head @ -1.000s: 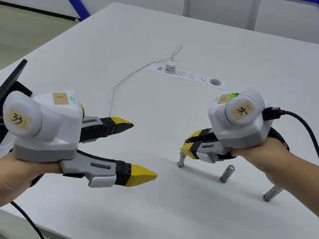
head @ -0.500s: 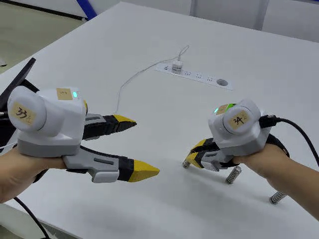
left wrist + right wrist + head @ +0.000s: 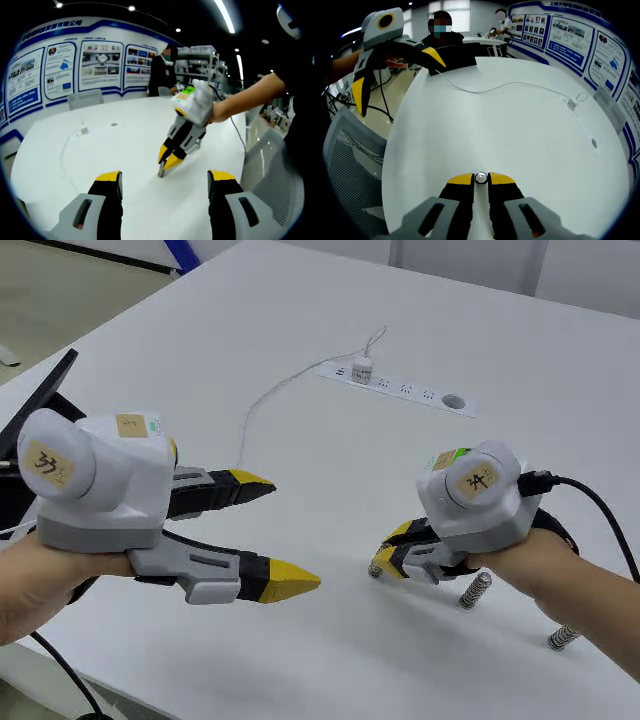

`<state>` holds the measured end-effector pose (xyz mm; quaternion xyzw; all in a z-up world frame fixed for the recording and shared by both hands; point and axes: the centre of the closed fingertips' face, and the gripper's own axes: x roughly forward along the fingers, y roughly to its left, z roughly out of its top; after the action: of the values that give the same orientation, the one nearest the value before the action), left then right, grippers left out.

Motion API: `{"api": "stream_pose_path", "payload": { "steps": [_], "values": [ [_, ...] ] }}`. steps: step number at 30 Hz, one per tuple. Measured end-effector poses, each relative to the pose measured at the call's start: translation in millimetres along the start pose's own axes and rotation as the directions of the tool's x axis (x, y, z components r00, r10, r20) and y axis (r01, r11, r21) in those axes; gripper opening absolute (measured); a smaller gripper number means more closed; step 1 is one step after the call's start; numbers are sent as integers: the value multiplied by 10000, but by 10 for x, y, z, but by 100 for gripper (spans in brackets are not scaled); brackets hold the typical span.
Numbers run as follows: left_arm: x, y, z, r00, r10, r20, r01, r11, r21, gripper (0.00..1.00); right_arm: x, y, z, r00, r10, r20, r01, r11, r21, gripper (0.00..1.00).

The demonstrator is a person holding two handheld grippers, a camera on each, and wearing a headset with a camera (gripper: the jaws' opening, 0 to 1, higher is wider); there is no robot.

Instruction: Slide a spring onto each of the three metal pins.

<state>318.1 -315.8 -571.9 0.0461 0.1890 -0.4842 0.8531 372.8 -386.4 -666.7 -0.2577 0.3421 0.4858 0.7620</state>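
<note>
My right gripper (image 3: 383, 561) is low over the white table (image 3: 330, 660), shut on a short metal pin (image 3: 375, 569) whose lower end reaches the tabletop. That pin's round head (image 3: 481, 178) sits between the yellow tips in the right gripper view. From the left gripper view the pin (image 3: 161, 171) pokes out below those tips. Two spring-covered pins stand tilted to its right, one (image 3: 475, 589) near the hand and one (image 3: 563, 637) further right. My left gripper (image 3: 280, 530) hovers open at the left, with nothing between its fingers and well apart from the pins.
A white power strip (image 3: 400, 388) with a plugged cable (image 3: 270, 392) lies at the back of the table. A dark flat object (image 3: 40, 400) sticks out at the left edge. A mesh chair (image 3: 350, 165) and people stand beyond the table.
The head camera has shifted a little. My right gripper has sunk slightly toward the table with the pin. The left gripper has hardly moved and stays open.
</note>
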Motion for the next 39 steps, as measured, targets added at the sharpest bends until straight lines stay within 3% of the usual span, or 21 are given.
{"api": "stream_pose_path", "payload": {
  "steps": [24, 35, 39],
  "values": [
    [-4, -3, -8, 10000, -29, -28, 28, 10000, -62, 71, 51, 15, 7, 9999, -15, -114, 15, 10000, 37, 16],
    [51, -51, -6, 9997, -193, -146, 193, 9998, -1, 71, -197, -53, 39, 9978, -461, 475, 459, 9989, 63, 23],
    [82, -65, 7, 9996, -258, -127, 258, 9997, 9, 71, -394, -128, 68, 9860, -1170, 1186, 1092, 9915, 700, 24]
  ]
}}
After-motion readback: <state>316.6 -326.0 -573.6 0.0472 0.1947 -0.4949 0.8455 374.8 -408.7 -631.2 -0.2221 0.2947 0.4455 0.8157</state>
